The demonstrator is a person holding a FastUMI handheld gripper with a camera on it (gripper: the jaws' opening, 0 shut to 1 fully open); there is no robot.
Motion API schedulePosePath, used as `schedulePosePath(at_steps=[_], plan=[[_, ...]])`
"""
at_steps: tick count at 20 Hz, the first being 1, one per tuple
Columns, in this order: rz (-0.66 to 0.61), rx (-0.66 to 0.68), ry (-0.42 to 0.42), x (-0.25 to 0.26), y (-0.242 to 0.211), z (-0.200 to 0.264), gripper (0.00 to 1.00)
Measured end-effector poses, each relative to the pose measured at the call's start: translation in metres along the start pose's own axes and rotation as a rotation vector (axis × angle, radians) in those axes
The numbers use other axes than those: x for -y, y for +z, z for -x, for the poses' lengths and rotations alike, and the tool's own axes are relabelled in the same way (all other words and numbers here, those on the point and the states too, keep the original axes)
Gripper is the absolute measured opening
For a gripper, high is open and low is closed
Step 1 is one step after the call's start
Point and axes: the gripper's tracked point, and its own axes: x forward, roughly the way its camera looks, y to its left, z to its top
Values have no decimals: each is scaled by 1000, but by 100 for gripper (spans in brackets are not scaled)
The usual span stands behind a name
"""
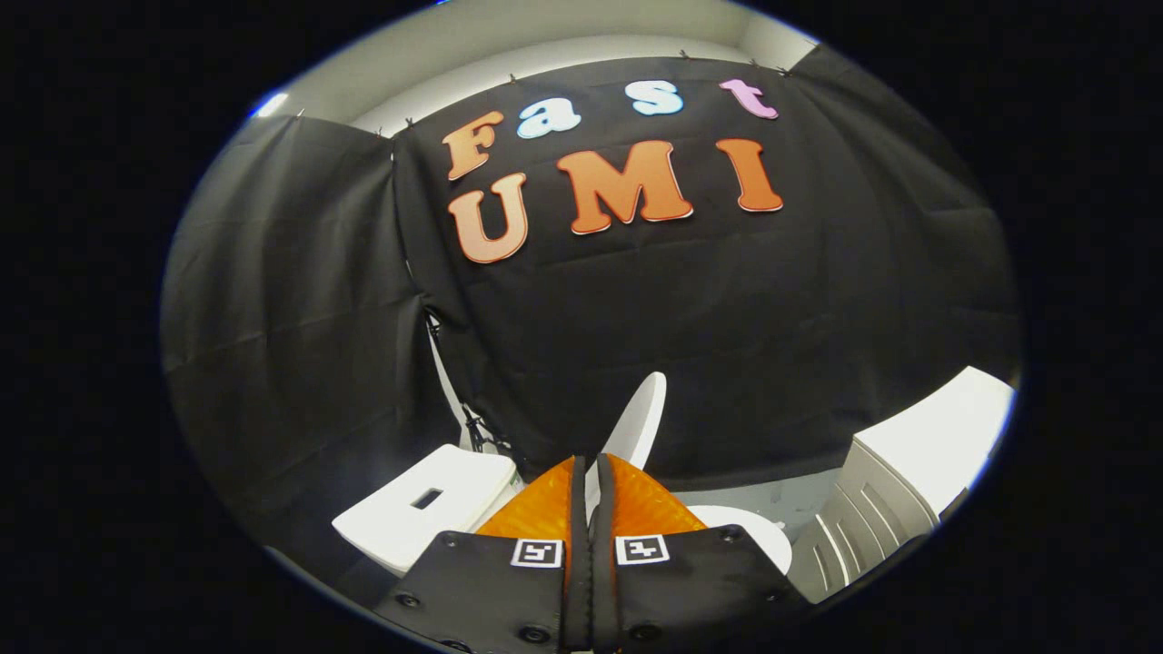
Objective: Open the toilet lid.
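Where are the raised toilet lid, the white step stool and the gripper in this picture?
toilet lid (639,420): gripper view, its upright white face.
step stool (427,513): gripper view, its flat top.
gripper (586,481): gripper view, fingertips closed together, holding nothing.

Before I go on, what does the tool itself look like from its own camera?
The tool has two ridged, wedge-shaped fingers tapering to narrow tips. Each sits on a black plate fixed with screws, and each plate carries a small square black-and-white marker near the inner edge.
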Motion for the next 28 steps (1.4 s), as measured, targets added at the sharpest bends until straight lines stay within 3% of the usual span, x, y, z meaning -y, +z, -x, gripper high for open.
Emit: schedulePosePath(at_steps=[13,28], plan=[[83,-18,128,-139,21,-24,8],[103,-33,213,-231,10,-41,8]])
